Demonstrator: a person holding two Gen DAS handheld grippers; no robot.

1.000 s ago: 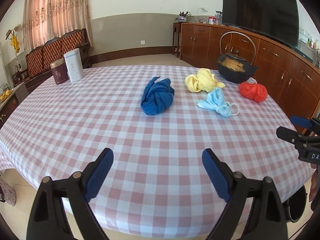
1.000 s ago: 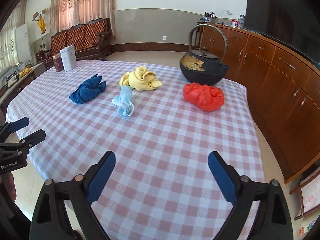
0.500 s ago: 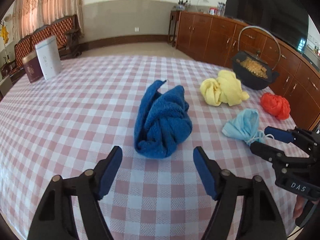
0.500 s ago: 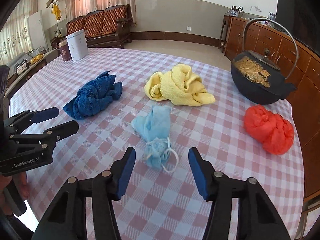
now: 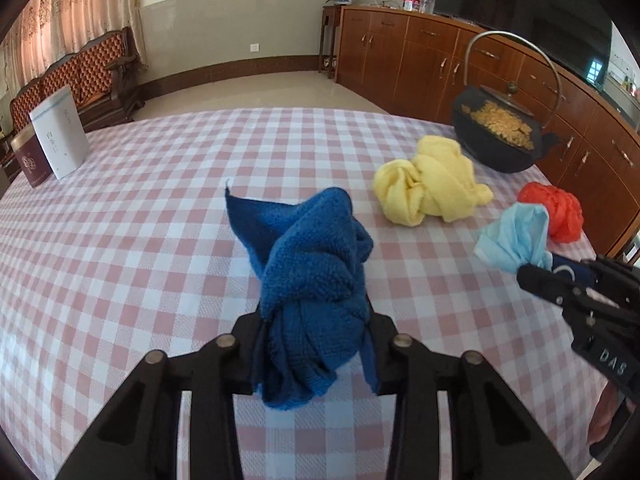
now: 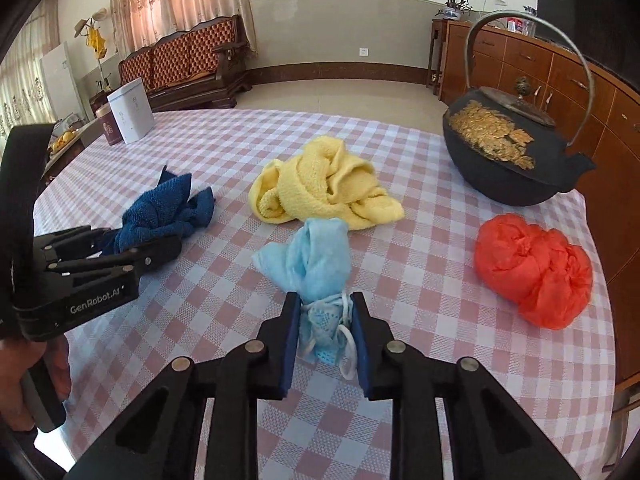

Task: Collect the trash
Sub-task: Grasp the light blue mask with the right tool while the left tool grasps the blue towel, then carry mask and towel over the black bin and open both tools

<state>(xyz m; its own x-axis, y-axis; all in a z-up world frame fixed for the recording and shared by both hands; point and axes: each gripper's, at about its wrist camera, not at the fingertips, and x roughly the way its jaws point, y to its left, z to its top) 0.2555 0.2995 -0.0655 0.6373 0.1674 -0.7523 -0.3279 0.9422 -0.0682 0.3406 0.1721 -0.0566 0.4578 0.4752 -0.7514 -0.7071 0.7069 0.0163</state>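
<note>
Blue towel [image 5: 316, 292]: thick terry weave, bunched into a knot with one corner standing up; near the middle of the table, between the pads of the left gripper [image 5: 316, 356], whose jaws are closing and already press its lower folds.

Face mask [image 6: 320, 268]: thin pale-blue non-woven sheet, crumpled, white ear loops trailing; in front of the yellow towel, pinched at its near end by the right gripper [image 6: 326, 340], jaws closing on it.

Yellow towel [image 6: 324, 184]: soft looped cloth, loosely heaped, lying free.

Red bag [image 6: 532, 268]: glossy thin plastic, scrunched into a ball, near the table's right edge.

Teapot [image 6: 508, 152]: black cast iron, squat and round, gold flower relief, tall hoop handle.

White box [image 6: 130, 112] and maroon tin [image 6: 108, 124]: upright, side by side at the far left edge; print unreadable.

Writing: "GenRobot.AI" on the left gripper's body, "DAS" on the right's.

Table [image 6: 420, 320]: pink-and-white checked cloth. Room: tiled floor, wooden bench, curtains, brown cabinets.
</note>
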